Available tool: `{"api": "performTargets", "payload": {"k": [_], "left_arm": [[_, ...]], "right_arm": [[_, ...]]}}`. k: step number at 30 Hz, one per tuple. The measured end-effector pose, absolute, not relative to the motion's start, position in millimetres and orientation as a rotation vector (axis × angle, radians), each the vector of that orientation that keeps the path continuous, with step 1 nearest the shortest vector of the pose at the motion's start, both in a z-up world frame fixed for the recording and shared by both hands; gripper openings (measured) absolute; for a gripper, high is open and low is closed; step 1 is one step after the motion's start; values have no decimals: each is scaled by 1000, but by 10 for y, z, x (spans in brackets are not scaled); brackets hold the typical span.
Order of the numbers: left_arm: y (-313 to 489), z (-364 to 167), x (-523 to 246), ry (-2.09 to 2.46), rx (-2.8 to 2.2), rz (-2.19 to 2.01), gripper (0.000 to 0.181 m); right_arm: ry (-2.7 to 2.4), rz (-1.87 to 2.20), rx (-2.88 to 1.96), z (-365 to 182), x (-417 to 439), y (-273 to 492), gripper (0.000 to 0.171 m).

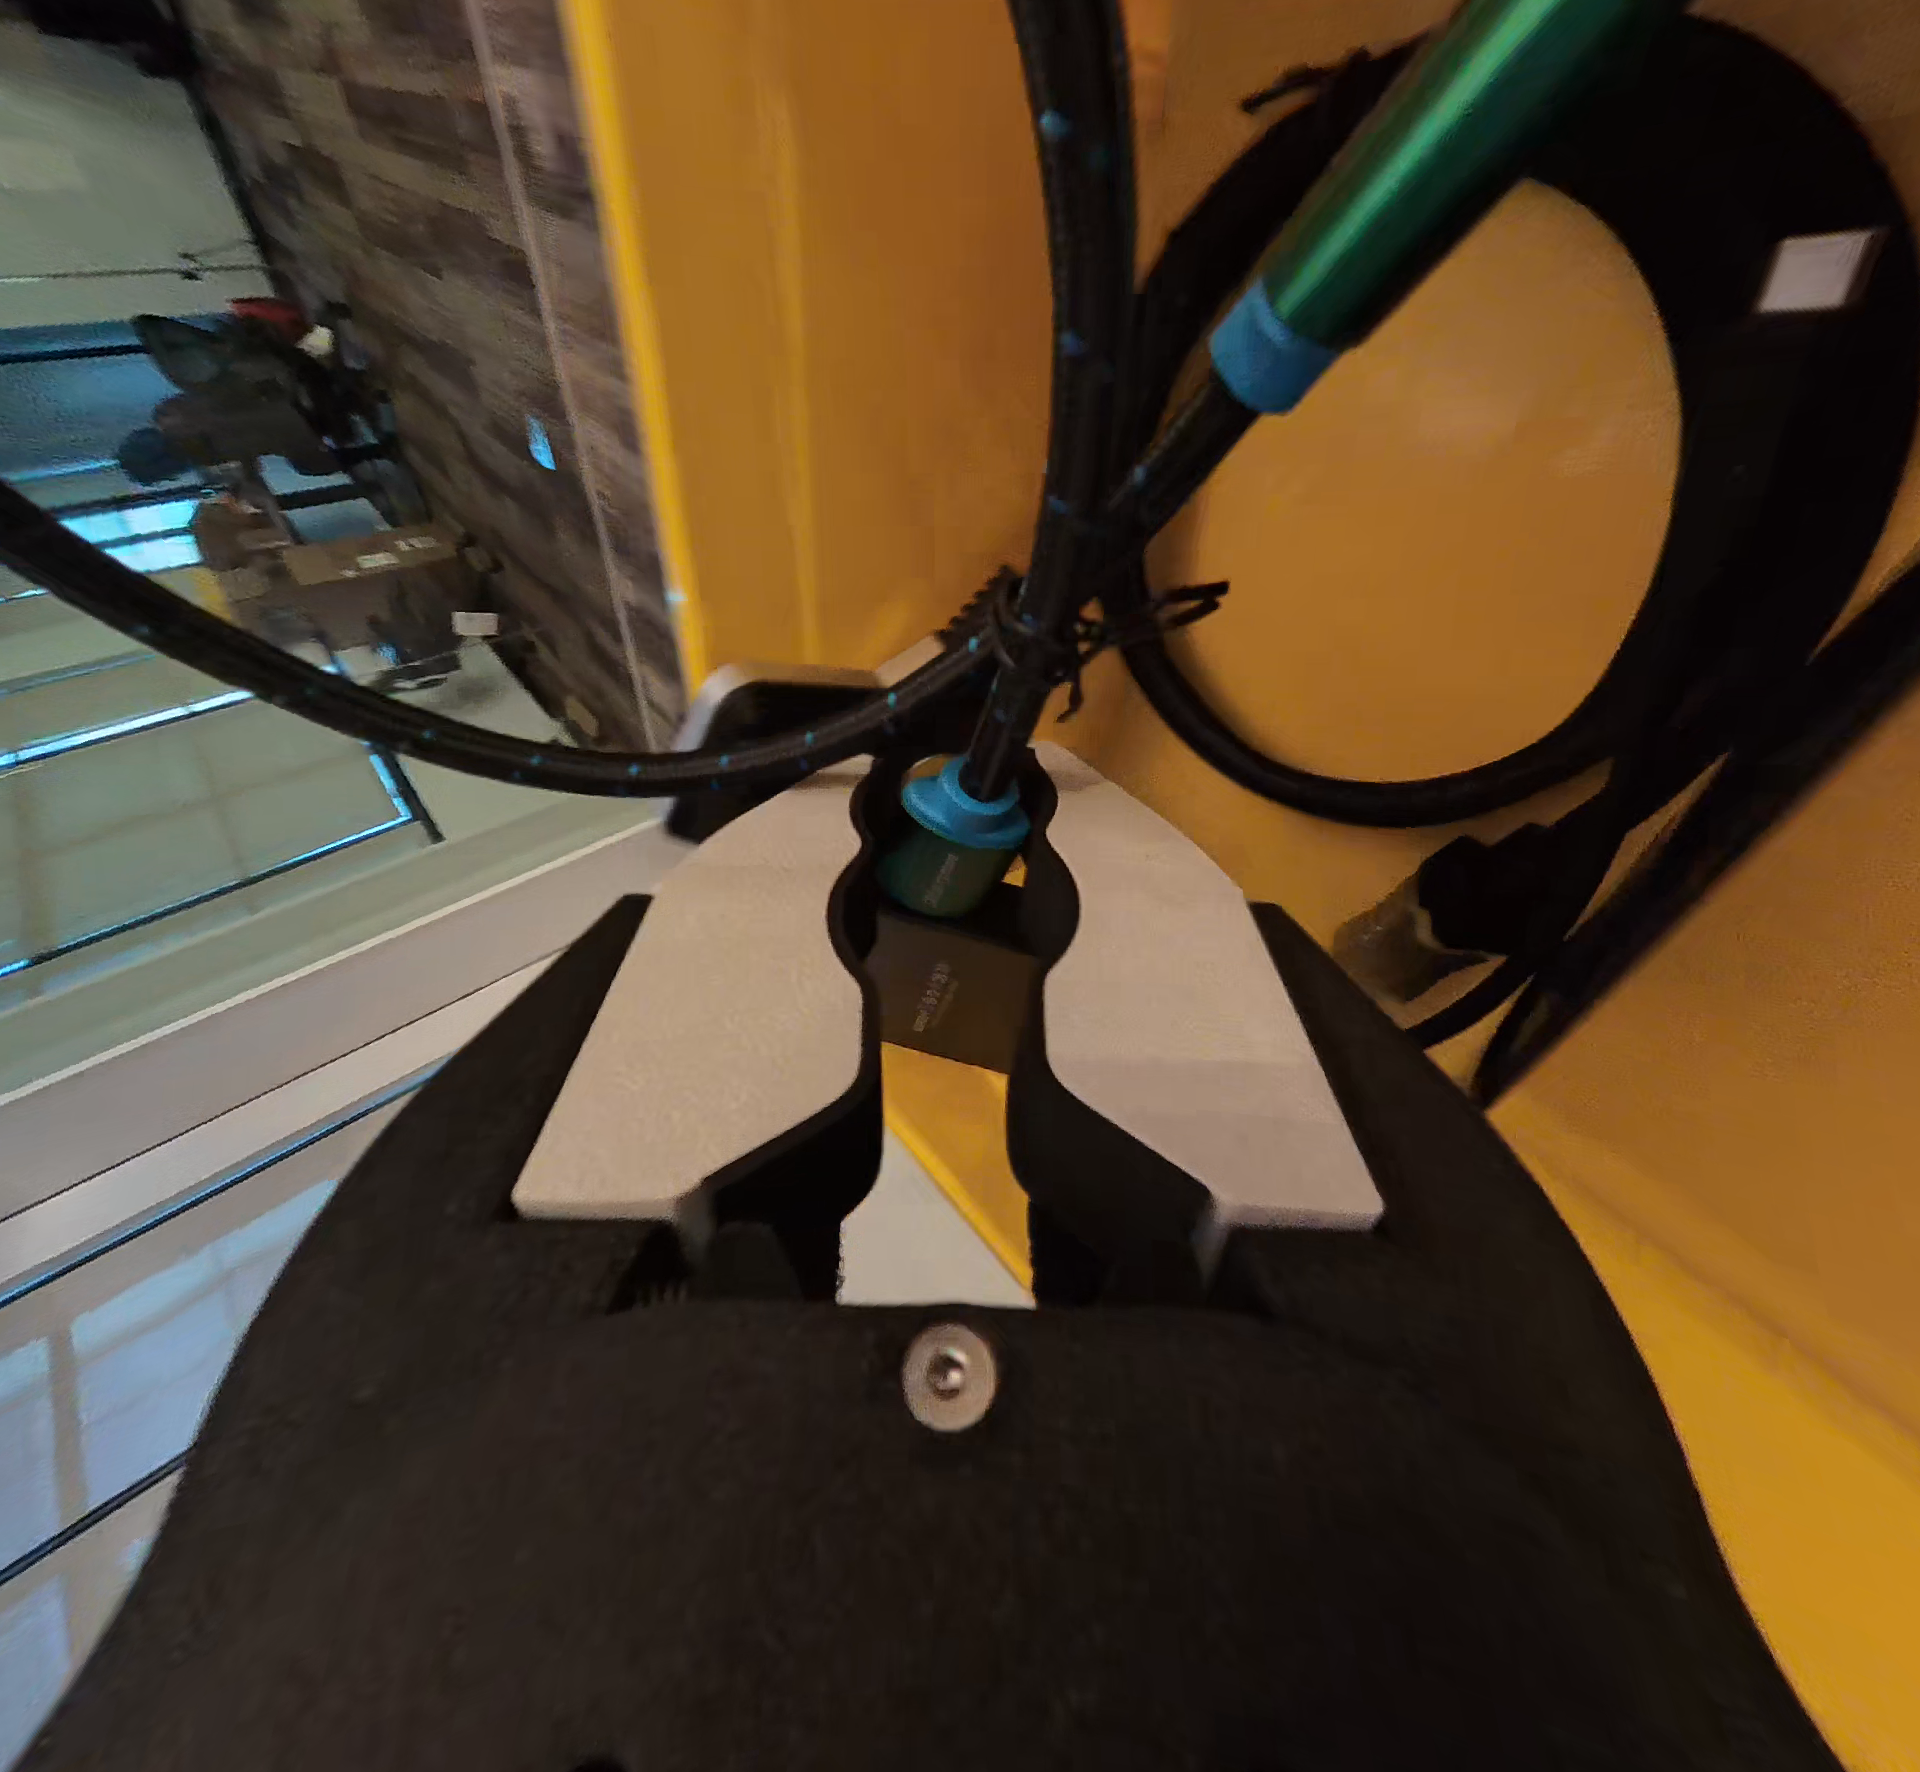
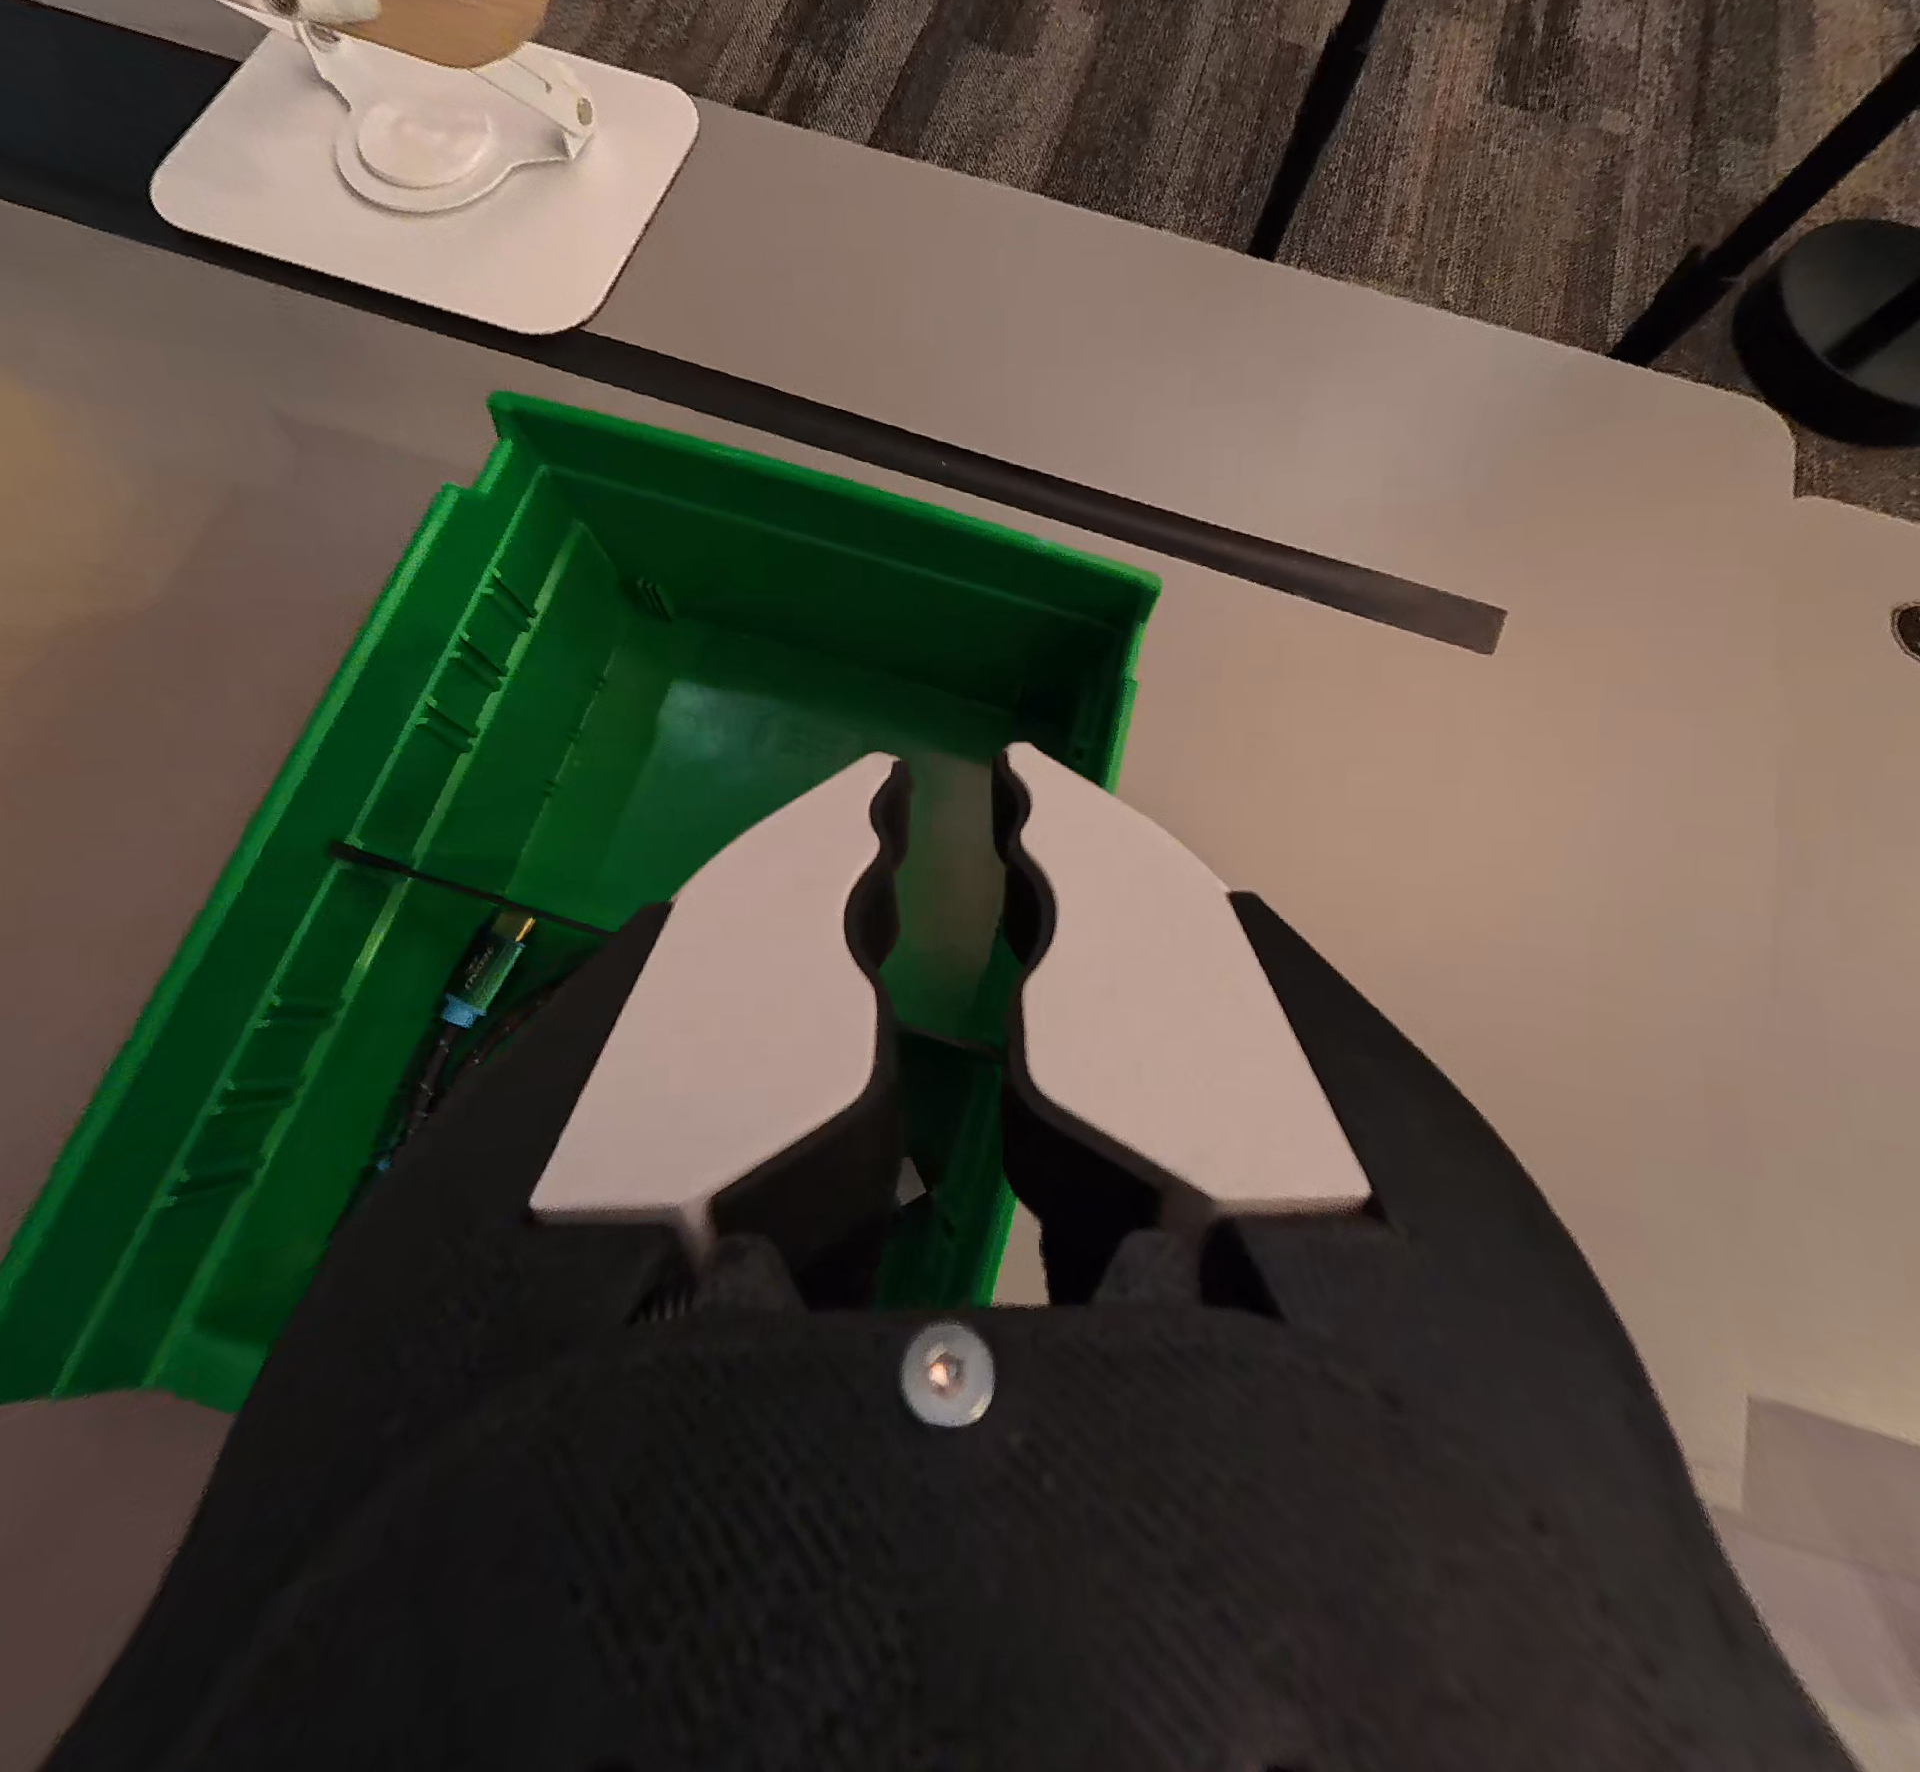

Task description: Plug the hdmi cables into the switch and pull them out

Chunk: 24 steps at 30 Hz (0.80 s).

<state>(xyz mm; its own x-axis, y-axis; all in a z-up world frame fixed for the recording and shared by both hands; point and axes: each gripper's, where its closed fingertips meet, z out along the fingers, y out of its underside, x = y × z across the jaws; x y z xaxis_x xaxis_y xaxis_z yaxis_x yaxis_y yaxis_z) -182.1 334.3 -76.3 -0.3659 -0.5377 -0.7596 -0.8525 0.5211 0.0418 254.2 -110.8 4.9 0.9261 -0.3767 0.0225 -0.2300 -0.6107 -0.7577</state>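
Desk (image 2: 1351, 787) grey; green bin (image 2: 623, 683) on it, far compartment bare, one plug (image 2: 488, 979) with cable lying in near-left part. Yellow bin (image 1: 883, 320) in left view, black cable coil (image 1: 1766, 475) inside at right.

Left gripper (image 1: 951, 875): fingers pinching small dark block (image 1: 961, 990), probably switch, green-blue plug (image 1: 945, 855) seated in its far end, all lifted. So one cable looks plugged in; pull-out not done.

Right gripper (image 2: 945, 849): fingers slightly spread, holding nothing, over green bin.

In way: braided cable (image 1: 416, 725) looping across, tied bundle, second green plug (image 1: 1455, 133) dangling far right.
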Motion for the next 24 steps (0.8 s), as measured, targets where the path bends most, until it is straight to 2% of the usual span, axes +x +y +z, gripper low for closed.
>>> {"api": "performTargets", "payload": {"k": [8, 12, 15, 20, 23, 24], "left_arm": [[3026, 746, -1800, 1728, -1048, 502, 22], [2490, 1392, -1598, 1651, -1018, 321, 22], [1859, 1451, -1351, 1757, -907, 204, 22], [1148, 1103, -1009, 1886, -715, 271, 22], [1010, 882, -845, 1912, -707, 292, 22], [993, 832, -797, 1912, -708, 294, 21]], "right_arm": [[349, -219, -2177, 260, 2347, -960, 15], [199, -129, -2053, 559, 1912, -679, 16], [-26, 225, -1881, 891, 1104, -404, 18], [-281, 901, -1606, 1353, -246, -352, 36], [-247, 1014, -1603, 1344, -556, -293, 38], [-195, 962, -1644, 1261, -544, -207, 46]]}}
